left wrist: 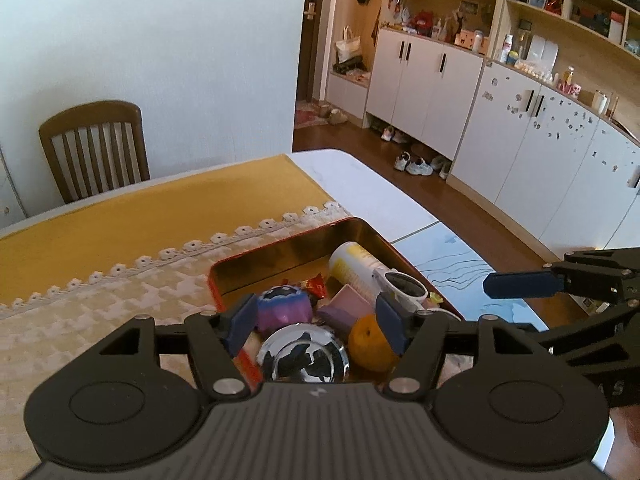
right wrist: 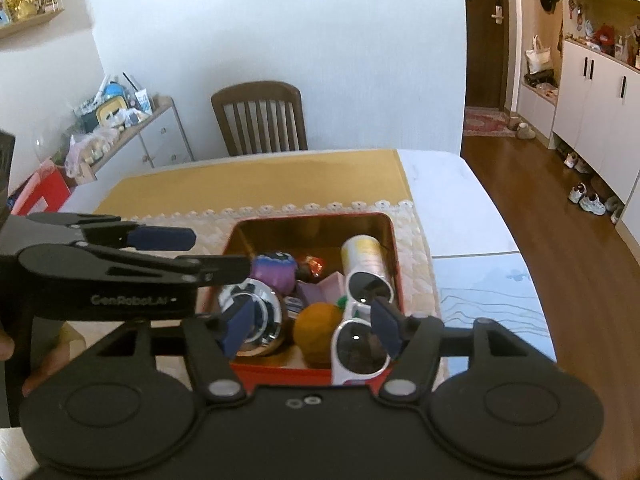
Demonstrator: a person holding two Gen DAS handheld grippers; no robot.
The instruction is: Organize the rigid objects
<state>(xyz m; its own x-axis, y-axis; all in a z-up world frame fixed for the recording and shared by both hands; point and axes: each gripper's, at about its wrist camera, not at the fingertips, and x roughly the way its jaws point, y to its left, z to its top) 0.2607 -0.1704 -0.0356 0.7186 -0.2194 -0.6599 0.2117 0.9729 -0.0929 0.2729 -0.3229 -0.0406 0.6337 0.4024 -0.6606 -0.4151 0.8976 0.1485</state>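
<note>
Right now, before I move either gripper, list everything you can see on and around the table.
Tin box: 1, red outside, gold inside, on the lace cloth.
Sunglasses: 1, white frame, at the tin's near right, over its rim.
Orange ball: 1, orange, near middle of tin.
Chrome round object: 1, shiny silver, near left of tin.
Purple toy: 1, purple with dark top, left side of tin.
Cylinder container: 1, white and yellow, lying at right side of tin.
Pink block: 1, mid tin.
Red wrapper: 1, toward tin's back.
Yellow cloth: 1, far half of table.
Chair: 1, brown, behind table.
Left gripper: open, over the tin.
Right gripper: open, over the tin.
</note>
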